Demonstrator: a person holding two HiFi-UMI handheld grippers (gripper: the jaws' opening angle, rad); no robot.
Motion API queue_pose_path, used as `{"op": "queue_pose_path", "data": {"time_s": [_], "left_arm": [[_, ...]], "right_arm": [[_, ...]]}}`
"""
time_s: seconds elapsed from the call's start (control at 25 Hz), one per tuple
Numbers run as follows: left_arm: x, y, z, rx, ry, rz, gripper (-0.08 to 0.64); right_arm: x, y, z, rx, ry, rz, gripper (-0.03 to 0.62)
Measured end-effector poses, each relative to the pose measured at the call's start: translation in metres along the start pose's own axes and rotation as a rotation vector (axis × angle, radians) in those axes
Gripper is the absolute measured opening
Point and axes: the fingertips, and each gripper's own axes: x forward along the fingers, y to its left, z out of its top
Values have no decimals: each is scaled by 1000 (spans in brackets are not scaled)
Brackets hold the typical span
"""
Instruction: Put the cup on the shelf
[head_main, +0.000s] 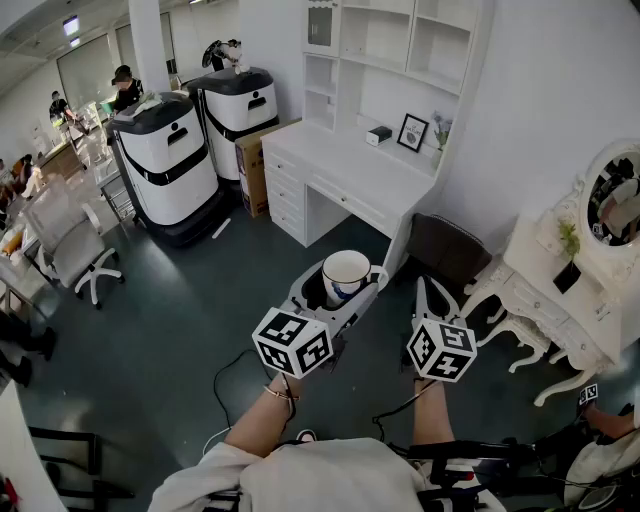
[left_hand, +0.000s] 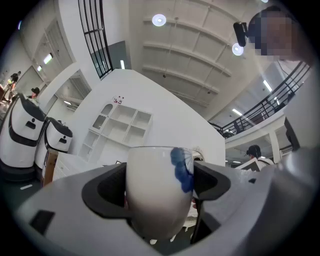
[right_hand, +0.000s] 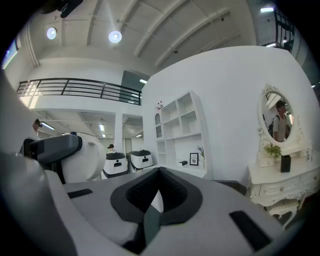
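The left gripper has its jaws spread wide around the white cup, one dark pad against each side of the cup's wall; it holds the cup up in the air, above the dark floor in front of the white desk. The cup stands upright, its long axis vertical, its open mouth facing up toward the head camera and its narrower base pointing down. In the left gripper view the cup fills the gap between the jaws, rim level on top, with a blue painted mark on the side nearer the right-hand pad. The white shelf unit rises over the desk against the wall, well apart from the cup. The right gripper hangs beside the left one, nearer the dresser with the oval mirror; its jaws are closed together with nothing between them.
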Motion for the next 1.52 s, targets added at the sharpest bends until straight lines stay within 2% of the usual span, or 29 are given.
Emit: {"op": "queue_pose_path", "data": {"time_s": [0.4,0.92,1.28,1.52], "left_arm": [[-1,30,1,7,16,-6,393],[20,76,1,2,50,-46,393],[69,110,-18,5,58,-34,393],[122,142,-16,11,49,-11,393]], "right_arm": [[27,18,-4,17,-1,5,21],[69,12,-17,58,24,-69,21],[126,-20,-30,79,32,-77,21],[185,-49,-19,91,19,-62,21]]}}
